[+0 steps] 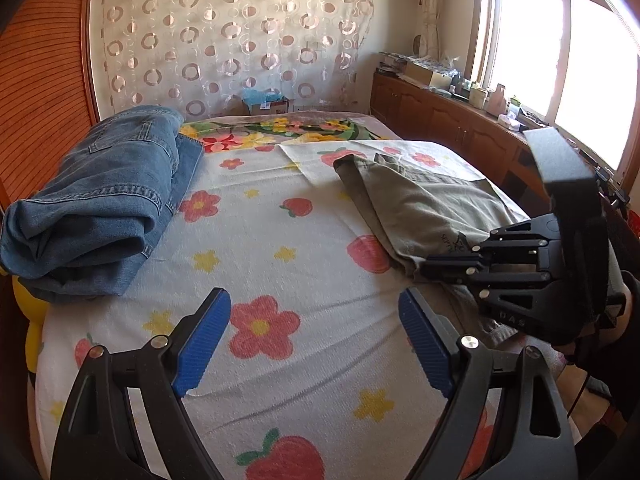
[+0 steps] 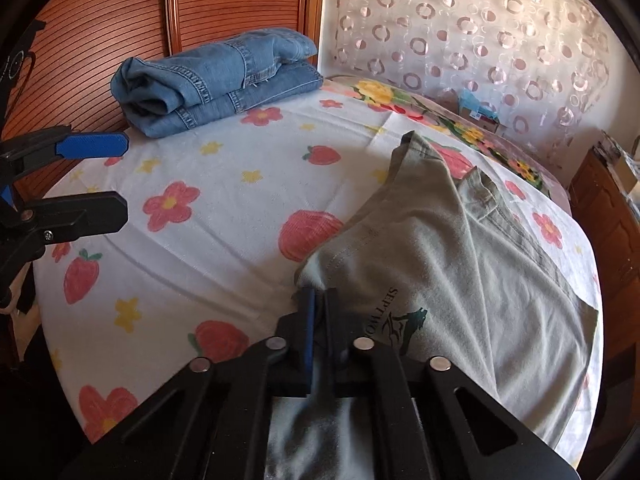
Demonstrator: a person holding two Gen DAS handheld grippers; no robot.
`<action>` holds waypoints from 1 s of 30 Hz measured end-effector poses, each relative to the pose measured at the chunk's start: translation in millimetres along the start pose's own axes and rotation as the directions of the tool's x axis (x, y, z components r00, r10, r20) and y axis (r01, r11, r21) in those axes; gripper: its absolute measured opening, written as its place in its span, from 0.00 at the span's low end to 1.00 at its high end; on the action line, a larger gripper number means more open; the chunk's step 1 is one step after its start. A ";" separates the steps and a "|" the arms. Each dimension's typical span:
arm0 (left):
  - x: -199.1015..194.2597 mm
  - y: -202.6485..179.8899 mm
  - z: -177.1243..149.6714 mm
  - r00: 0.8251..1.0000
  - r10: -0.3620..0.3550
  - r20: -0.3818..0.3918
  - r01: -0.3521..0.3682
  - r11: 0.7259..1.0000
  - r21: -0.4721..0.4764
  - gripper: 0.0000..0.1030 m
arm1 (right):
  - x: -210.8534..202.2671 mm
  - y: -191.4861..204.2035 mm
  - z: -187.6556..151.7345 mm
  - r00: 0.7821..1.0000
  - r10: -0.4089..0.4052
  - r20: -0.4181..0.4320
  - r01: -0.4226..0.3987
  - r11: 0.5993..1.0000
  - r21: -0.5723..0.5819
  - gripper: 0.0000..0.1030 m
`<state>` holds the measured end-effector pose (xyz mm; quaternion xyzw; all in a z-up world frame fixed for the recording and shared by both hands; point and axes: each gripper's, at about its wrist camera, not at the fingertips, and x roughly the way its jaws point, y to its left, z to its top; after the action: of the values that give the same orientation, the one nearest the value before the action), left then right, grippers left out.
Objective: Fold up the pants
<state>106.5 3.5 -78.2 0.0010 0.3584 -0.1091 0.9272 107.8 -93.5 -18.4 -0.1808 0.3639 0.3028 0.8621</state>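
Observation:
Grey-green pants with a dark printed logo lie crumpled on the right side of the flowered bed sheet. My right gripper is shut on their near left edge, and the cloth runs down between the pads. In the left wrist view the same gripper pinches the pants at the right. My left gripper hovers open over bare sheet, left of the pants, with nothing between its blue pads. It also shows at the left edge of the right wrist view, left gripper.
Folded blue jeans rest at the bed's far left, against a ribbed wooden panel. A circle-patterned curtain hangs behind the bed. A wooden cabinet with clutter runs under the window on the right.

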 end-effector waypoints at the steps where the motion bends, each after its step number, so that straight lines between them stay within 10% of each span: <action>1: 0.0 -0.1 0.0 1.000 -0.001 0.000 0.001 1.000 0.001 0.84 | -3.5 -2.4 0.8 1.000 0.007 0.016 -0.007 1.000 0.011 0.02; 12: 6.3 -15.8 -0.9 1.000 -0.027 -0.009 0.027 0.999 0.029 0.84 | -67.9 -78.2 -2.3 0.980 -0.098 0.174 0.066 0.981 0.182 0.02; 21: 12.5 -31.3 8.1 0.999 -0.044 -0.009 0.045 0.997 0.064 0.84 | -63.2 -151.6 -23.8 0.958 -0.273 0.092 0.228 0.913 0.337 0.02; 30: 23.8 -54.2 18.8 0.997 -0.077 -0.016 0.078 0.992 0.099 0.84 | -44.9 -158.2 -34.9 0.968 -0.245 0.046 0.204 0.883 0.422 0.30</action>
<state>125.1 -55.7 -75.9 0.0340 0.3577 -0.1629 0.9189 168.4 -248.4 5.8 -0.0201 0.3537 0.1254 0.9267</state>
